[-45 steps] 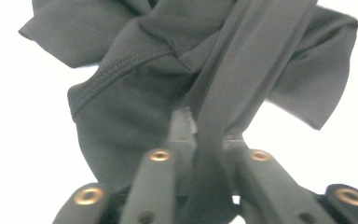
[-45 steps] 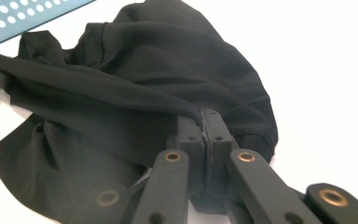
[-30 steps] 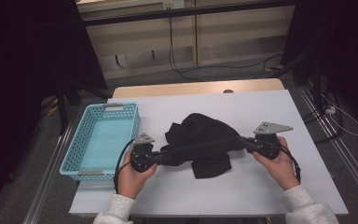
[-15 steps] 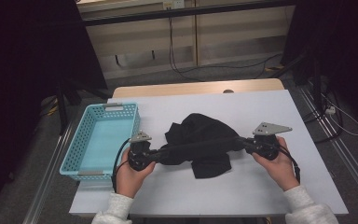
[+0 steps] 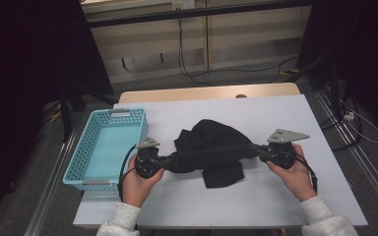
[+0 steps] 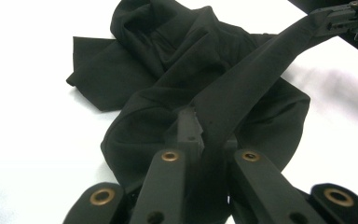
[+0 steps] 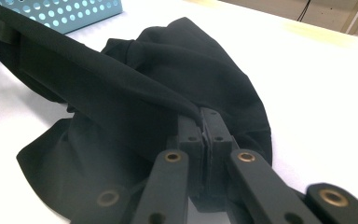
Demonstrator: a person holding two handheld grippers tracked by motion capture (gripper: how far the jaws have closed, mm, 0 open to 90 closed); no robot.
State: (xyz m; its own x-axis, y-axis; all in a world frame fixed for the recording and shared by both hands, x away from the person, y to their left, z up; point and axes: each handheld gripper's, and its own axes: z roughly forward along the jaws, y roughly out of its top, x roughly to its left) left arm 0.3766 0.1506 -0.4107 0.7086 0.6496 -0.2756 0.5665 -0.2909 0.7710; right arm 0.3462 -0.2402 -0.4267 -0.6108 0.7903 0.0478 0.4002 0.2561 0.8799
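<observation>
High view: nothing moved against the earlier pictures, both hands in the same spots, the black cloth [image 5: 211, 150] in the same heap mid-table, one edge pulled into a taut band between left gripper [image 5: 170, 161] and right gripper [image 5: 256, 150]. Each pair of jaws clamped on an end of that band. Fingertips lost against the dark fabric here, hard to separate from it; forearms cut off by the bottom edge. White table [image 5: 275, 113] with a strip of pale wood along its far side, light-blue perforated basket [image 5: 106, 147] at the left end just beside the left hand [image 5: 137, 179], right hand [image 5: 293, 172] toward the other end. Beyond, a dim room: grey floor, loose cables, pale wall panels, dark shapes at both sides. Left gripper view: jaws together, pinching a fold of the cloth [image 6: 177, 60], the band running up and away to the other gripper [image 6: 349, 18] at the top right corner, partly cut off by the frame; remaining fabric crumpled on the white surface, folds too dark to read. Right gripper view: jaws pressed tight on the cloth [image 7: 177, 60] edge, band stretching to the upper left, the far gripper's tip barely visible at the frame edge; corner of the basket [image 7: 65, 11] behind it, bulk of the cloth resting on the table.
</observation>
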